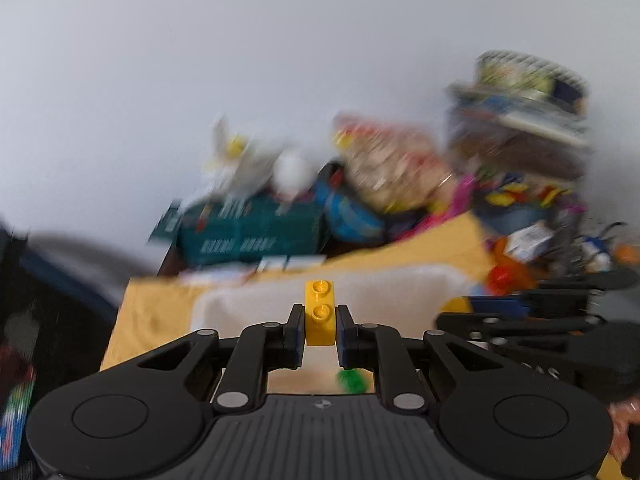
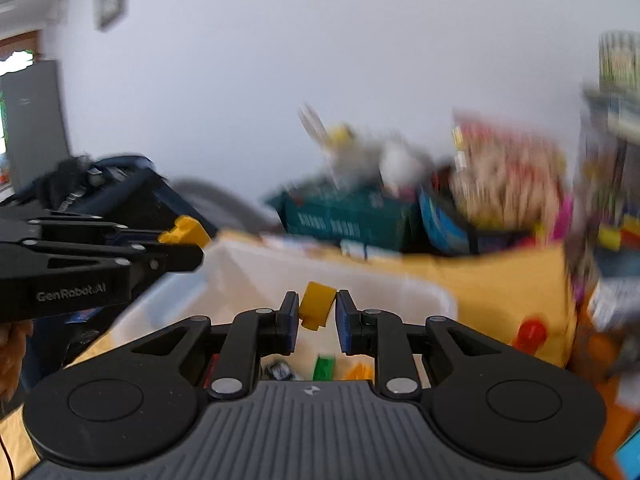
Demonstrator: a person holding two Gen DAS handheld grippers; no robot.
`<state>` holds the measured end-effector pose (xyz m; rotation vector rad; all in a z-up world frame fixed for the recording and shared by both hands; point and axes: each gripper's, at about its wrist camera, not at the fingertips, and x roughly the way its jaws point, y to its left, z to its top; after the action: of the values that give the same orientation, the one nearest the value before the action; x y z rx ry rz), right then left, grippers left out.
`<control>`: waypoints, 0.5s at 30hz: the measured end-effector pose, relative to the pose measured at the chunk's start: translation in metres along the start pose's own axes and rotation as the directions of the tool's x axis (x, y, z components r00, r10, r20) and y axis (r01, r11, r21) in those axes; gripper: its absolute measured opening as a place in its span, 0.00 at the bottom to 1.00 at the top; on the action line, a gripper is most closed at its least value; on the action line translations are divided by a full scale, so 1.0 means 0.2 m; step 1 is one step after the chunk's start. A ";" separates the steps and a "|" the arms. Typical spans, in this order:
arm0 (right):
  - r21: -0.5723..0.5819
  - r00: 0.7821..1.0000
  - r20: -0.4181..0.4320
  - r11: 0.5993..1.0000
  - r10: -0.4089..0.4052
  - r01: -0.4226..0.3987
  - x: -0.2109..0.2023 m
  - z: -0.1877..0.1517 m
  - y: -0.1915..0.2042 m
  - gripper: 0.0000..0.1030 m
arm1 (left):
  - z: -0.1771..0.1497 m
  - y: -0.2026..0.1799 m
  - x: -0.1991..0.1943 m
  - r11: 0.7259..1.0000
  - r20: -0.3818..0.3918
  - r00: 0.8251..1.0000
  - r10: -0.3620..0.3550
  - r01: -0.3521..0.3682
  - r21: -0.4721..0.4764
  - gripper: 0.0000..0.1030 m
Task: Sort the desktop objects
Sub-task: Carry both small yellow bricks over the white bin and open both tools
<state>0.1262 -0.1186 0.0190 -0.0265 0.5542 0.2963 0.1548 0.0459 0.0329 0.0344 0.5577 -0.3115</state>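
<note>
While both claws hover above white bin [image 2: 400,288], left gripper [image 1: 319,318] clamps yellow brick [image 1: 320,312]; right gripper [image 2: 317,312], jaws slightly apart, yellow block [image 2: 316,304] tilted between. Step: depositing. Next: release toward six o'clock.

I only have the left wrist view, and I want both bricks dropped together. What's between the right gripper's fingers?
Observer: A yellow brick, tilted, sits between the right gripper's fingers. I can't tell whether it's clamped.
Operator: Is it over the bin?
Observer: Yes, the bin's open inside shows just below it.
Operator: Is there anything in there besides the green piece?
Observer: An orange piece lies beside the green piece.
</note>
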 end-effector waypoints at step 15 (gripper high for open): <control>-0.014 1.000 0.005 1.000 0.007 -0.007 -0.16 -0.17 0.00 0.47 | -0.28 0.04 -0.33 0.999 0.035 0.999 -0.035 0.036 -0.028 0.55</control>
<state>0.0827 -0.1313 0.0076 -0.0373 0.5474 0.3074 0.0756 0.0782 0.0202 -0.0088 0.5289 -0.3381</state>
